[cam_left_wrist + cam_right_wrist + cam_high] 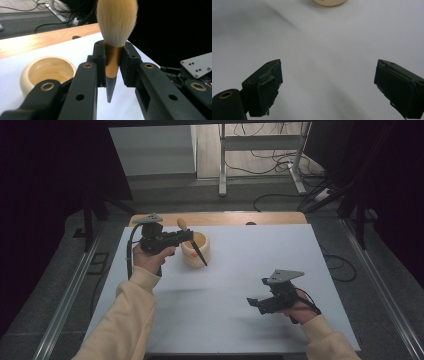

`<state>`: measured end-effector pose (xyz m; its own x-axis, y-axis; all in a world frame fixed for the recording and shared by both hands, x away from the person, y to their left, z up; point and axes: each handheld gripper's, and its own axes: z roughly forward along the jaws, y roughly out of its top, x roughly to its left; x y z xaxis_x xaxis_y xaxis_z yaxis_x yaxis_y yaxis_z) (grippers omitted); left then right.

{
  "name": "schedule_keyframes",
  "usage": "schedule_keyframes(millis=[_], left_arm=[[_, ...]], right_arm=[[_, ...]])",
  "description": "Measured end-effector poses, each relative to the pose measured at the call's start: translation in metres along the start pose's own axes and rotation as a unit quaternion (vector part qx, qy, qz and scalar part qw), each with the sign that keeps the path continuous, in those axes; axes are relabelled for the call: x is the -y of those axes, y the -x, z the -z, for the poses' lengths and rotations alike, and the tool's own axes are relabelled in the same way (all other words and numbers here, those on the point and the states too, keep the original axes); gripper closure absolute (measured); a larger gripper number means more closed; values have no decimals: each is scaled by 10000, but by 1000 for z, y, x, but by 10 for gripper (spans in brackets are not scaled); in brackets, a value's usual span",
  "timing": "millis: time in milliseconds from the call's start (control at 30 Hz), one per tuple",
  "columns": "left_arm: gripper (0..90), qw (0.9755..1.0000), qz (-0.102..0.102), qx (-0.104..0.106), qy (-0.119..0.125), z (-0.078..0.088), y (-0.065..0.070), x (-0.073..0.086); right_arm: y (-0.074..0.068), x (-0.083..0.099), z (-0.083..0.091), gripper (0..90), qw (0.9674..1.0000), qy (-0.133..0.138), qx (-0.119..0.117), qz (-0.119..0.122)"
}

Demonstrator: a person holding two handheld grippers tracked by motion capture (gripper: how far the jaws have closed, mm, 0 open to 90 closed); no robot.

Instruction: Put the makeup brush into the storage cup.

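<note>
Left gripper [113, 72] clamps makeup brush [115, 30] by its ferrule, bristles free, beside wooden bowl [196, 249]; right gripper [328, 87] waits wide, empty

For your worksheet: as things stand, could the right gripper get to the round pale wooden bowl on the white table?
Probably yes. The right gripper has its jaws open and empty, and bare white table lies between it and the pale wooden bowl. The left gripper, holding a brush over the bowl, could crowd it.

A fluffy cream-bristled brush [113, 50] with copper ferrule and dark pointed handle tilts over the wooden bowl's [47, 71] rim.
</note>
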<state>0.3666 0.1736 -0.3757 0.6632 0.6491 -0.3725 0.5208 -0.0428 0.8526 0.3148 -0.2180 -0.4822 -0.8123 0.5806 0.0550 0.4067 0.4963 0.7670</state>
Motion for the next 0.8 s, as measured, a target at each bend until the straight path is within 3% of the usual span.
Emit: schedule_keyframes(millis=[800], left_arm=[[767, 9996, 39, -265, 31, 7, -14, -15]], right_arm=[[-1, 0, -1, 84, 9999, -68, -82, 14]])
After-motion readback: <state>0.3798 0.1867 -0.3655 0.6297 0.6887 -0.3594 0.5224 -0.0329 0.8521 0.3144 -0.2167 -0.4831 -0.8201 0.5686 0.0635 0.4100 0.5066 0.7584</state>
